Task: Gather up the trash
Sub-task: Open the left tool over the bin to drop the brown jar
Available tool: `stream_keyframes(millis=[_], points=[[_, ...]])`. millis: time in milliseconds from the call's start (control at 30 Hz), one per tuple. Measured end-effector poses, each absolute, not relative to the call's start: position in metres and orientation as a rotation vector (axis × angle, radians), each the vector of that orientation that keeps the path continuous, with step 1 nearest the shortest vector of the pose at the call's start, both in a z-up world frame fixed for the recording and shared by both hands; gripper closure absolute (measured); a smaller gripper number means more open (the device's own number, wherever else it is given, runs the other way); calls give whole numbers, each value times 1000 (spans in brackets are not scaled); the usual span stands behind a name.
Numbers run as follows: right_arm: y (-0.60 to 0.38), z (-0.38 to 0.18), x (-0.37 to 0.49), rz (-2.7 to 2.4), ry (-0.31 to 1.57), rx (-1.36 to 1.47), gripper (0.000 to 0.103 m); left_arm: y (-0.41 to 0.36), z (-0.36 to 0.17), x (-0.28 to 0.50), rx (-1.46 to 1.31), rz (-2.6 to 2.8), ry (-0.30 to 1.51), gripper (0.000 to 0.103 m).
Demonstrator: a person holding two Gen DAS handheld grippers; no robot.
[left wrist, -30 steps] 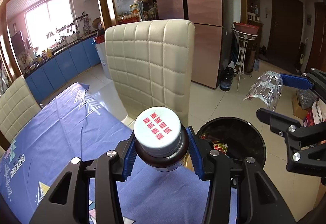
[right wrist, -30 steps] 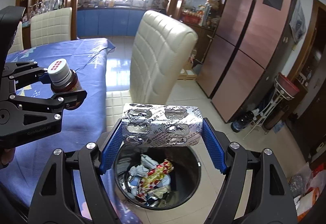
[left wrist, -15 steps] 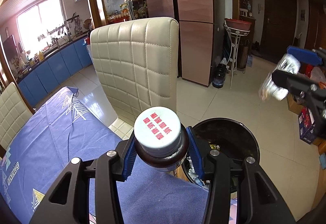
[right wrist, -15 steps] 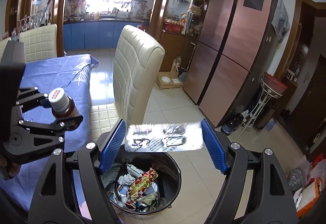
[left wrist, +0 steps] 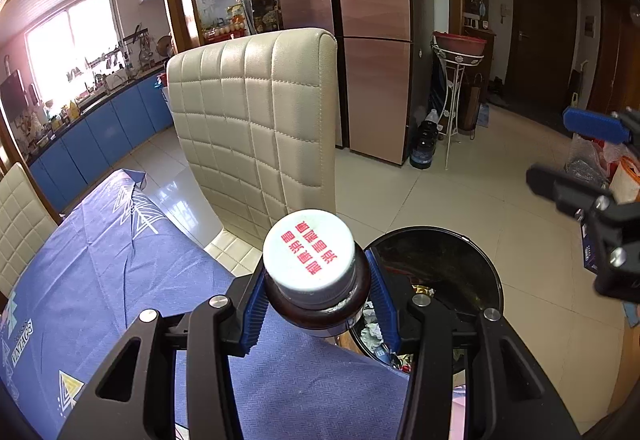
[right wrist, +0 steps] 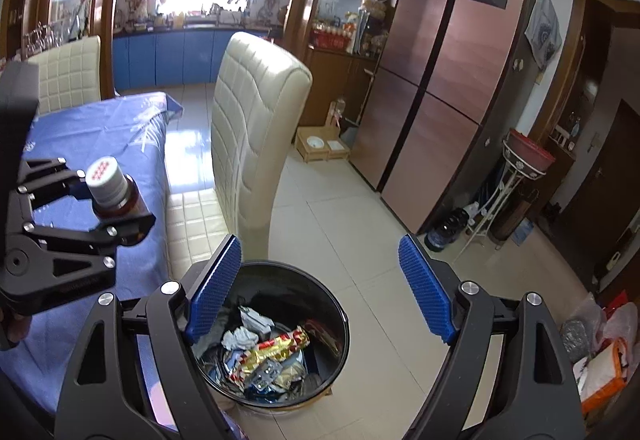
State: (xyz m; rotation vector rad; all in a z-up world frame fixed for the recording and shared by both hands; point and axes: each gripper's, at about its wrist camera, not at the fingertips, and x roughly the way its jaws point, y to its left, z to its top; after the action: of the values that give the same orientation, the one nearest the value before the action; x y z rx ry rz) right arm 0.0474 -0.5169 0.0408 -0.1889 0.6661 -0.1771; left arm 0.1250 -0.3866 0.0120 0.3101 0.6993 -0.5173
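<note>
My left gripper (left wrist: 316,300) is shut on a brown bottle (left wrist: 310,268) with a white cap and red lettering, held above the edge of the blue tablecloth (left wrist: 104,272); the bottle also shows in the right wrist view (right wrist: 110,188). My right gripper (right wrist: 320,292) is open and empty above the black trash bin (right wrist: 340,320). A silver blister pack (right wrist: 264,370) lies in the bin among wrappers. In the left wrist view the bin (left wrist: 480,272) is just right of the bottle, and the right gripper (left wrist: 580,168) is at the far right.
A cream quilted chair (left wrist: 256,120) stands by the table next to the bin. A copper fridge (right wrist: 444,80) and a plant stand (right wrist: 520,168) are beyond. Bags (right wrist: 600,352) lie on the tiled floor at the right.
My right gripper has opened and let go of the silver blister pack, which now lies in the bin. The left gripper still holds the bottle and has shifted slightly toward the bin.
</note>
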Motion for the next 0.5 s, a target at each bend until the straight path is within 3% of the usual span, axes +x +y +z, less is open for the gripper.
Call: stream_keyframes(millis=[500], points=[[-535,26,39,-202,714,-167,22,-413,16,116,338,-565,684,58]])
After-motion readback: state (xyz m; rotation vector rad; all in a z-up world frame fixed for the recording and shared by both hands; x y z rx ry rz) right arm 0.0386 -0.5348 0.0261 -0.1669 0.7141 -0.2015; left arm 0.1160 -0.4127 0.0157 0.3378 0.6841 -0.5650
